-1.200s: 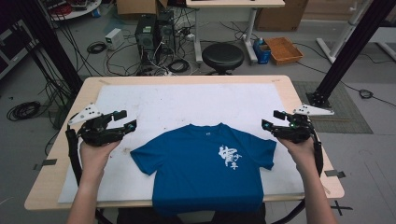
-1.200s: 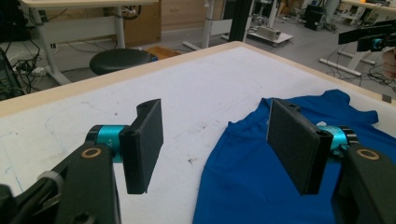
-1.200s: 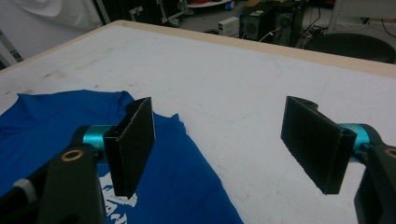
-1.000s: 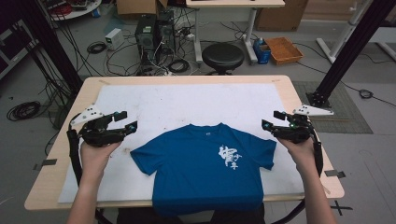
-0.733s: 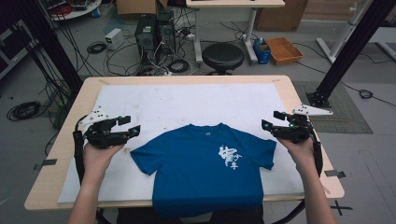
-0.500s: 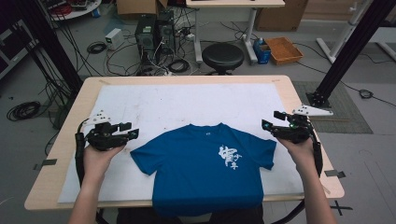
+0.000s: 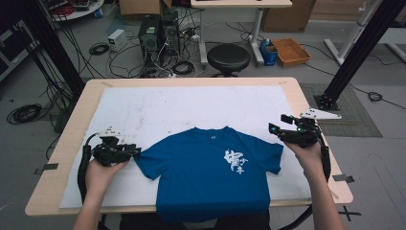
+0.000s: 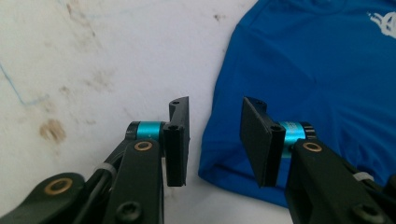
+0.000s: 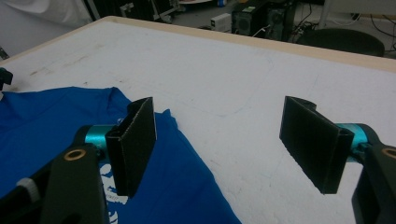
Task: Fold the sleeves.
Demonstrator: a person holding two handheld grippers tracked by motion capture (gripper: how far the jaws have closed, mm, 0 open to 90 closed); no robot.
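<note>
A blue T-shirt (image 7: 210,172) with a white print lies flat, front up, on the white mat (image 7: 191,105), its hem hanging over the near table edge. My left gripper (image 7: 135,152) is low at the tip of the shirt's left sleeve. In the left gripper view the gripper (image 8: 217,140) has its jaws partly apart, and they have just been closing. The sleeve edge (image 8: 219,154) lies between them with a gap on each side. My right gripper (image 7: 274,128) hovers by the right sleeve. Its jaws (image 9: 224,144) stand wide apart above the T-shirt (image 9: 46,121) and hold nothing.
The mat covers most of the wooden table (image 7: 191,81). Beyond the far edge are a black stool (image 7: 228,57), computer towers (image 7: 158,33) with cables on the floor and an orange box (image 7: 290,50). Black frame posts (image 7: 354,52) stand at both sides.
My left gripper has sunk toward the table and come to the left sleeve's tip, and its jaws have narrowed. The right gripper and the shirt have stayed put.
</note>
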